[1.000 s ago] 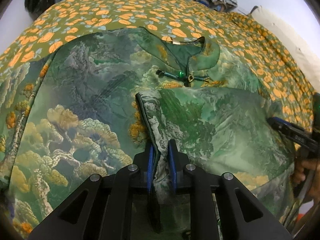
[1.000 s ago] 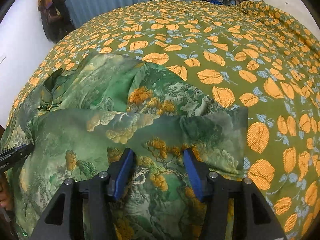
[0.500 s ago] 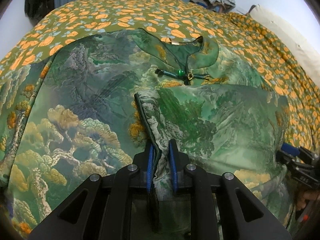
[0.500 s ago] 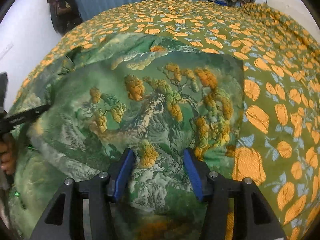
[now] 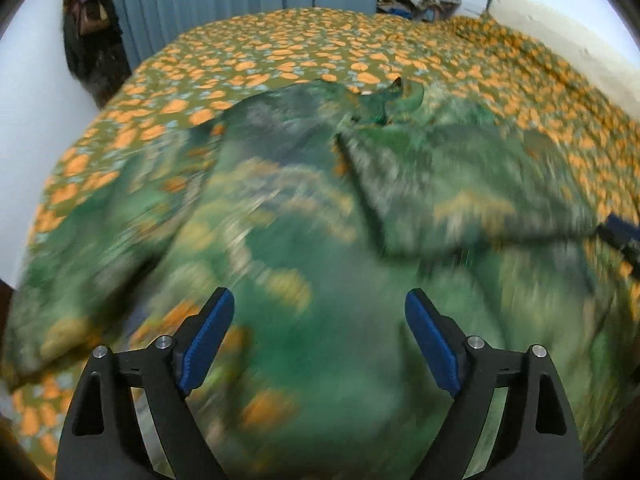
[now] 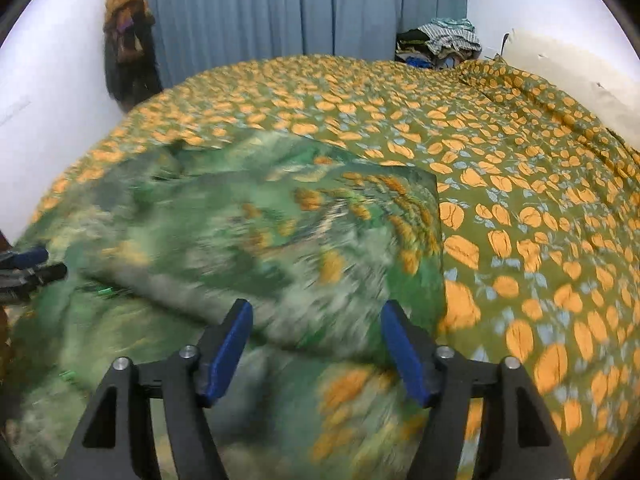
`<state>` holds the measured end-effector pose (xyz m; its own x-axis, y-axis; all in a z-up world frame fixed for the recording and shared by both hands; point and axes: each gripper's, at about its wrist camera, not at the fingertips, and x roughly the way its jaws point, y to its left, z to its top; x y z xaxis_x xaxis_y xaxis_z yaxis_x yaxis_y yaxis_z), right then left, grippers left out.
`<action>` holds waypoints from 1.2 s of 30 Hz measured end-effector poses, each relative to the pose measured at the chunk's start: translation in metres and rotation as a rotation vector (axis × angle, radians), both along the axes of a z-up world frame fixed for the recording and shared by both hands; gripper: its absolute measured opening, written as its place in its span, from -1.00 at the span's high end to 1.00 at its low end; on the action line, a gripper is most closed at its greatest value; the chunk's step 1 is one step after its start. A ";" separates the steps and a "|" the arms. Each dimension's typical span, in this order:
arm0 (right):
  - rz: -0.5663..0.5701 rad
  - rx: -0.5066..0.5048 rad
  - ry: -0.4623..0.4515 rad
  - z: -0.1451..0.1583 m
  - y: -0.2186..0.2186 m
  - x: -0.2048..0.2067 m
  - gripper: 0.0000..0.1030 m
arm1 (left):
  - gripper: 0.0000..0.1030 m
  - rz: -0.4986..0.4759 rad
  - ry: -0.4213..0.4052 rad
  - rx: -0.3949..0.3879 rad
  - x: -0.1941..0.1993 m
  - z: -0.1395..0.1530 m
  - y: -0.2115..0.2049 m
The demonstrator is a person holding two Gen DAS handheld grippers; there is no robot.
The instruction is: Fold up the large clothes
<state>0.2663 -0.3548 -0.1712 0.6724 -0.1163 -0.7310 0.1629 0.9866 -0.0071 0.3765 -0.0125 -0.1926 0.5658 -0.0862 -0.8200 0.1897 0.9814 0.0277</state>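
A large green garment (image 5: 280, 184) printed with trees and mountains lies spread on the bed, its collar (image 5: 392, 100) at the far side. One side panel (image 5: 460, 192) is folded over onto the middle; the right wrist view shows the same panel (image 6: 280, 232). My left gripper (image 5: 320, 308) hangs above the cloth, its jaws opening wide with nothing between the blue pads. My right gripper (image 6: 316, 320) is also opening above the folded panel's near edge, with no cloth pinched. Each view catches the other gripper at its edge: the right gripper (image 5: 620, 236) and the left gripper (image 6: 24, 268). Both views are motion-blurred.
The bed is covered by an olive bedspread (image 6: 500, 152) with orange leaves. A blue curtain (image 6: 300, 8) hangs behind it. A pile of clothes (image 6: 440, 46) sits at the far corner, a dark coat (image 6: 128, 52) hangs on the left wall, and a pale pillow (image 6: 568, 68) lies at the right.
The left gripper, shut on a fold of the garment before, has let go and pulled back and up. The right gripper laid the side panel over, widened and drew back too.
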 end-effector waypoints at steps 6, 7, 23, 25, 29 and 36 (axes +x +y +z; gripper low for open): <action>0.075 -0.012 -0.054 0.003 0.051 -0.067 -0.35 | -0.75 0.088 -0.023 0.096 -0.058 0.011 0.055; 0.085 -0.020 -0.059 0.000 0.058 -0.075 -0.35 | -0.77 0.108 -0.026 0.103 -0.066 0.012 0.064; 0.245 -0.154 -0.087 -0.001 0.130 -0.099 -0.35 | -0.86 0.843 0.076 -0.628 -0.073 -0.032 0.329; 0.251 -0.157 -0.076 -0.005 0.131 -0.099 -0.35 | -0.85 0.921 0.094 -0.666 -0.067 -0.047 0.349; 0.258 -0.146 -0.050 -0.012 0.134 -0.097 -0.35 | -0.85 1.067 0.000 -0.747 -0.065 -0.055 0.374; 0.252 -0.123 -0.042 -0.017 0.131 -0.093 -0.35 | 0.16 1.163 -0.064 -0.747 -0.058 -0.048 0.392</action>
